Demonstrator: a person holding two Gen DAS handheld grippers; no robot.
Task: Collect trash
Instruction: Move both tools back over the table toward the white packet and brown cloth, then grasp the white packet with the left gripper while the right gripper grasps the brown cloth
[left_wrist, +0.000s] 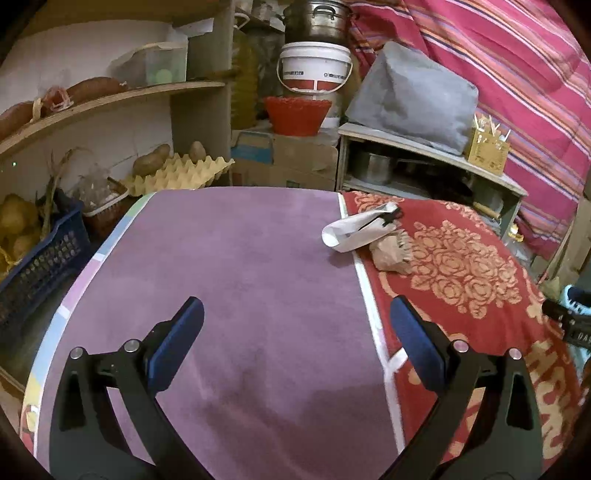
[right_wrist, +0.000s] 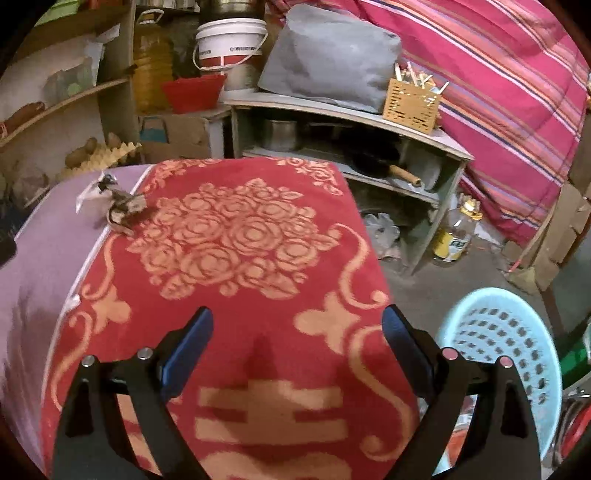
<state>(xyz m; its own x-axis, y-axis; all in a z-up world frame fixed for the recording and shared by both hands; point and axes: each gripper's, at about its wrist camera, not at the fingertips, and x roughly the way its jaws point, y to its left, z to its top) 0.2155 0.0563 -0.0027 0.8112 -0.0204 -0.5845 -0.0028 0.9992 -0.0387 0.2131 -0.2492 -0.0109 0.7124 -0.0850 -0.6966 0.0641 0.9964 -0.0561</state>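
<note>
A white paper wrapper (left_wrist: 356, 229) lies across the seam between the purple cloth (left_wrist: 236, 273) and the red floral cloth (left_wrist: 465, 266). A crumpled brown paper scrap (left_wrist: 393, 251) rests against it on the red side. In the right wrist view the white wrapper (right_wrist: 90, 197) and brown scrap (right_wrist: 125, 210) sit at the far left. My left gripper (left_wrist: 295, 317) hangs open over the purple cloth, well short of the trash. Over the red cloth (right_wrist: 236, 258) my right gripper (right_wrist: 297, 325) is open and holds nothing. A light blue perforated basket (right_wrist: 506, 339) stands on the floor at the right.
Shelves (left_wrist: 110, 99) with sweet potatoes and an egg tray (left_wrist: 177, 173) stand at the left. A low shelf unit (right_wrist: 351, 147) with pots, a grey bundle (right_wrist: 328, 55) and a yellow holder (right_wrist: 412, 101) stands behind the table. A bottle (right_wrist: 456, 232) is on the floor.
</note>
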